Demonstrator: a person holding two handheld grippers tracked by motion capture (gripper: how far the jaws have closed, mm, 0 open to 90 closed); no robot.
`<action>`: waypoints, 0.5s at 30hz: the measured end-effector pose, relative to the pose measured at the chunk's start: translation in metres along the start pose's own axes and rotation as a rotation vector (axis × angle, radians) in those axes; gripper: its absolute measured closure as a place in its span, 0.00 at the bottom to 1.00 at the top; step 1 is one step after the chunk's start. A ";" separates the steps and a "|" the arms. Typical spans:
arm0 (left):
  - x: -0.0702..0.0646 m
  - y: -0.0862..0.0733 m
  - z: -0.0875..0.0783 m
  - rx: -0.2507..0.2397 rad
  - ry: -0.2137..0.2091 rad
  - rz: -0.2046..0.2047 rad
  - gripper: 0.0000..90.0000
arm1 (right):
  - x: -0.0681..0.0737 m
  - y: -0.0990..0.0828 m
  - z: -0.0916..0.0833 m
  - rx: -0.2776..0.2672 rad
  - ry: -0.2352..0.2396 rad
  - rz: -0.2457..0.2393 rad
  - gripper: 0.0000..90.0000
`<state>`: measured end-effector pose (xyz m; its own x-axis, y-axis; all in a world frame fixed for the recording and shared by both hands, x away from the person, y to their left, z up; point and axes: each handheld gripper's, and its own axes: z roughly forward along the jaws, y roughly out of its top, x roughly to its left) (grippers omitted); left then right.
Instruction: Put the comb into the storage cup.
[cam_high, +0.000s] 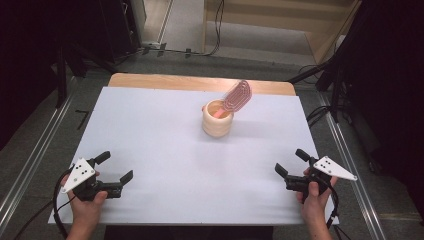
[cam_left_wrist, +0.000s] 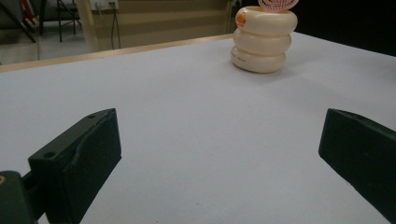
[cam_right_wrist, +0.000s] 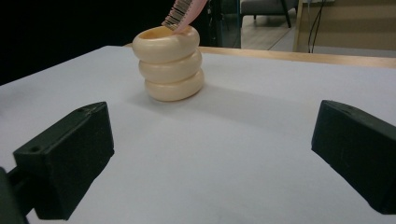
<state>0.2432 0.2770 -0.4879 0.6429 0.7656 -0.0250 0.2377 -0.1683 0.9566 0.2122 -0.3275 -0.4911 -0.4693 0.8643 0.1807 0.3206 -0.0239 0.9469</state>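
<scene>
From above, a cream ringed holder (cam_high: 218, 118) stands mid-desk (cam_high: 150, 130) with a pink comb (cam_high: 236, 96) leaning out; left tongs (cam_high: 116, 169) and right tongs (cam_high: 290, 164) gape wide, empty, well apart from it. The left gripper view shows small unreadable print and an orange spot on the holder (cam_left_wrist: 264, 39); in the right gripper view the comb (cam_right_wrist: 182, 13) tilts over the rim.

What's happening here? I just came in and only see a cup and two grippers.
A person holds the left gripper and right gripper near the front edge of the white table, both open and holding nothing. Farther back stands a cream ringed holder with a pink comb leaning out of it. Neither gripper touches it.
</scene>
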 end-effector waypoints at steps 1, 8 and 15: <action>0.000 0.000 0.000 -0.001 -0.001 0.000 0.00 | -0.001 -0.001 -0.002 0.001 -0.003 -0.004 0.00; 0.000 0.000 0.000 0.001 0.000 0.005 0.00 | -0.008 -0.012 -0.013 0.009 -0.005 -0.016 0.00; -0.001 0.000 0.001 0.009 -0.003 0.019 0.00 | -0.018 -0.021 -0.024 -0.005 -0.037 -0.005 0.00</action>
<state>0.2435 0.2753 -0.4880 0.6494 0.7604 -0.0079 0.2321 -0.1883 0.9543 0.1943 -0.3543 -0.5078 -0.4402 0.8824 0.1659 0.3137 -0.0220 0.9493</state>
